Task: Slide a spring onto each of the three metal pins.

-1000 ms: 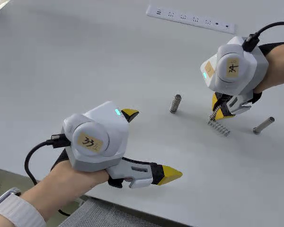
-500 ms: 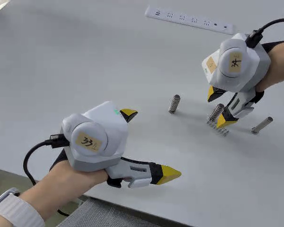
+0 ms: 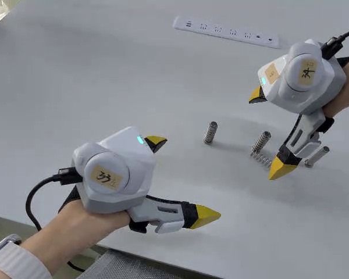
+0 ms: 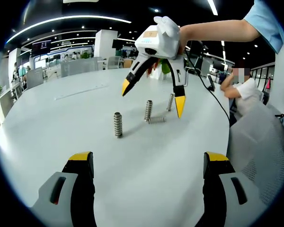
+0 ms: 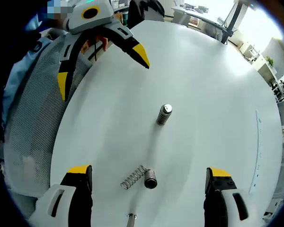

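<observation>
Three metal pins are resting on the surface [image 3: 104,75]: two upright pins [image 3: 213,124] [image 3: 265,135] mid-frame and one bare pin [image 3: 317,156] at right. Three springs are showing, two on the upright pins and one loose spring [image 3: 260,158], plus one power strip [image 3: 225,31].

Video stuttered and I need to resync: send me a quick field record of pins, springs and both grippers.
first pin: upright, spring on it
second pin: upright, spring on it
third pin: lying flat on the table, bare
loose spring: lying flat at the second pin's base
left gripper: open, empty, near table edge
right gripper: open, empty, over the second pin
power strip: far side of table
</observation>
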